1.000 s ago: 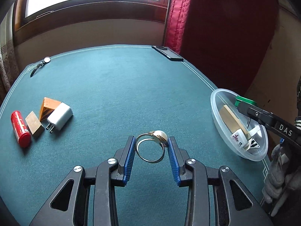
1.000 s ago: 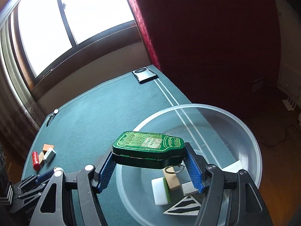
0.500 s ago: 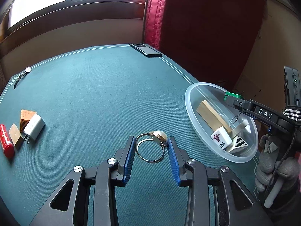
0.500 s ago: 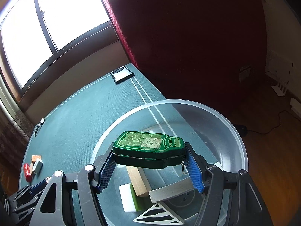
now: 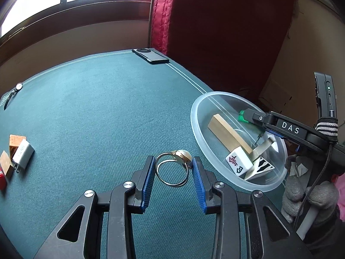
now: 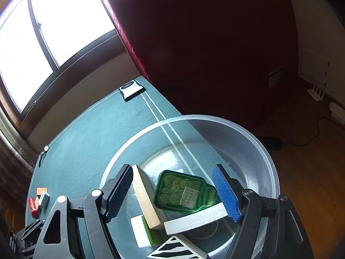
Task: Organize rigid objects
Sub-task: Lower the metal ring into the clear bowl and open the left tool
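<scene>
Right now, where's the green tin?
In the right wrist view the green tin lies inside the clear bowl, below the open right gripper, beside the wooden block and resting against a grey bar.

Green felt table [image 5: 97,112]: bowl [image 5: 195,127], phone [image 5: 151,56], perhaps charger [image 5: 22,157].

Red cylinder [image 5: 1,179] cut off at 9 o'clock edge; striped card [image 6: 179,249] clipped at 6 o'clock.

Wide bare felt [image 5: 90,116] lies left of the clear bowl [image 5: 195,129]; the right gripper [image 5: 254,118] hangs over its crowded inside.
</scene>
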`<state>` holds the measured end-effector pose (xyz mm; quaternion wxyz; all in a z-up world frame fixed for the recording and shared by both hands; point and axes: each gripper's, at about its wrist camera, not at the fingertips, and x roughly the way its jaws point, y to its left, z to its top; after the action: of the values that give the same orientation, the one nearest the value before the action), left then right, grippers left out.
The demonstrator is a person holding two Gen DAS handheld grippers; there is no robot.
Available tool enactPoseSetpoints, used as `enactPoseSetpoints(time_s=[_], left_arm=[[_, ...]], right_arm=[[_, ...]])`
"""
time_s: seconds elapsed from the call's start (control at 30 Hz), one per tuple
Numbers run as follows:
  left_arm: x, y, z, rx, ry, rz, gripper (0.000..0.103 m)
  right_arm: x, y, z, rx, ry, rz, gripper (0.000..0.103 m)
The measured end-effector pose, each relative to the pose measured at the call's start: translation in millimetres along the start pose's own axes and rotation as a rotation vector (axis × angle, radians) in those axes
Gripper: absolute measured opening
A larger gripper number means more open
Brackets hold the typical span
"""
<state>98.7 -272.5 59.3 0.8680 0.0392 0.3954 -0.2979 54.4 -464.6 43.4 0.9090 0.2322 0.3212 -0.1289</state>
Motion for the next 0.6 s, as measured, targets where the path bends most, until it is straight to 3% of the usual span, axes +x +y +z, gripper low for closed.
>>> enactPoseSetpoints(time_s=[0.6], left_arm=[[19.8, -44.4, 17.4, 0.068, 0.011, -0.122, 0.036]], right_arm=[[-4.1, -6.9, 0.3, 0.041, -0.024, -0.028, 0.079]])
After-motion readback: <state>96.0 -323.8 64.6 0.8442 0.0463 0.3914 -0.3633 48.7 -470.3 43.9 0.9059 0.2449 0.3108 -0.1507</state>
